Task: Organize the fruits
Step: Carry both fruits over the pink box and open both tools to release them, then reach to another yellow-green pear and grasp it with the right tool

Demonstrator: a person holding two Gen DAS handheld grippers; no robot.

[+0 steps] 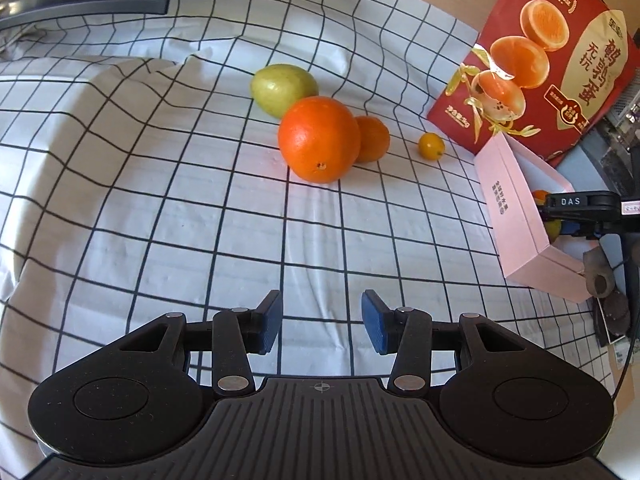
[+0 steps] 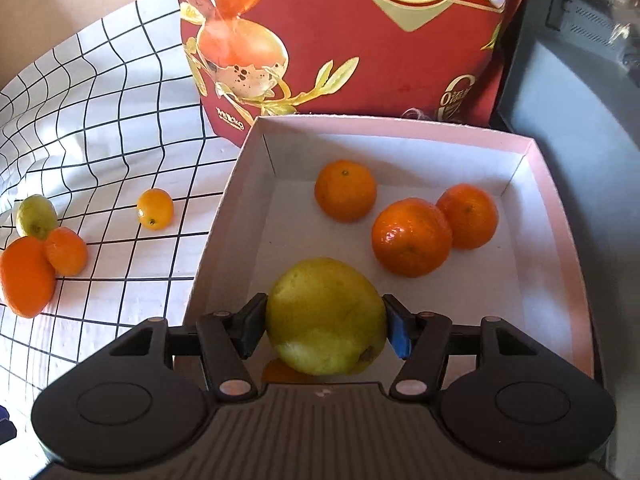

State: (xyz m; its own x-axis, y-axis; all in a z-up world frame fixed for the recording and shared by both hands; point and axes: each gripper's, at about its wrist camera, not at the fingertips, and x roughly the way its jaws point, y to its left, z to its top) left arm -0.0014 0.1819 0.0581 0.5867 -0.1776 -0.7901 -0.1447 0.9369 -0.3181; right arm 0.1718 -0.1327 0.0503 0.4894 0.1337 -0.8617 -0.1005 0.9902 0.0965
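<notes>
Right tongs clamp pear over box

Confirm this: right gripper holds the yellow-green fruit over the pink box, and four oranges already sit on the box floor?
Not four. The right wrist view shows three oranges clear on the pink box floor; the right gripper does hold the yellow-green fruit over it.

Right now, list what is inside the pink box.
Inside the pink box: three mandarins, plus a yellow-green fruit gripped in the right claw. An orange sliver shows beneath that fruit; the rest is covered.
</notes>
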